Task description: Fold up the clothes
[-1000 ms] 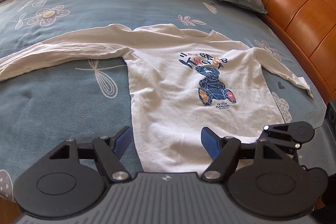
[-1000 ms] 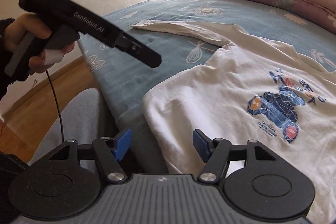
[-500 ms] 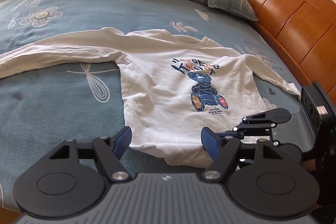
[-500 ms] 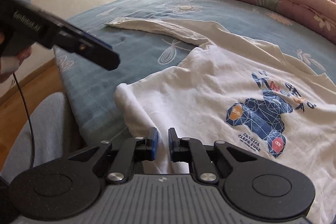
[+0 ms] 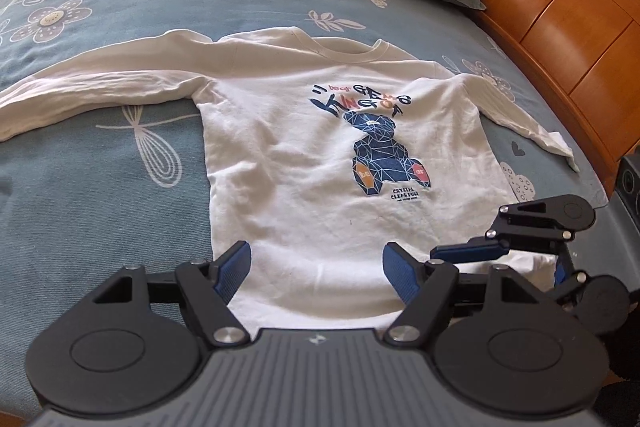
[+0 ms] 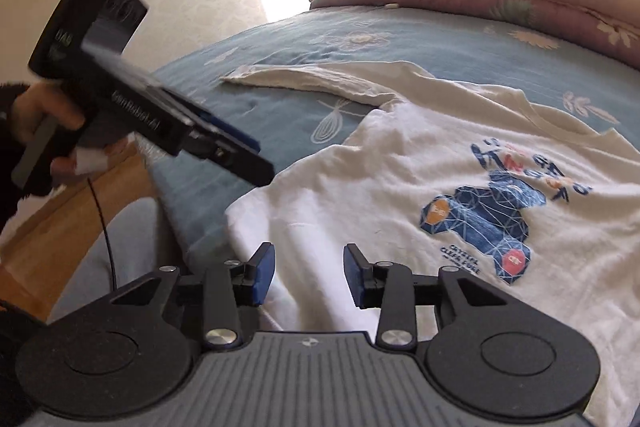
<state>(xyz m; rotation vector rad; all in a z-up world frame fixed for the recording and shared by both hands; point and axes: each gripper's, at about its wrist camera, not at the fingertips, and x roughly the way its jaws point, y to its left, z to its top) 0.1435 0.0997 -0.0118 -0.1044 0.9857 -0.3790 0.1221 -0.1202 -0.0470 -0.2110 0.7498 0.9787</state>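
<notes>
- One white long-sleeved cotton shirt (image 5: 304,163) with a blue bear print lies flat, wrinkled, on the blue floral bedspread (image 5: 120,7).
- Left gripper (image 5: 316,269): jaws spread above the hem.
- Right gripper (image 6: 308,273): jaws just reopened, gripping nothing.

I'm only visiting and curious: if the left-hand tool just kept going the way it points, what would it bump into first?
Most likely the white shirt spread on the bed. The left gripper points down at the shirt's lower part, fingers apart, with nothing visible in between, though the depth is hard to judge.
</notes>
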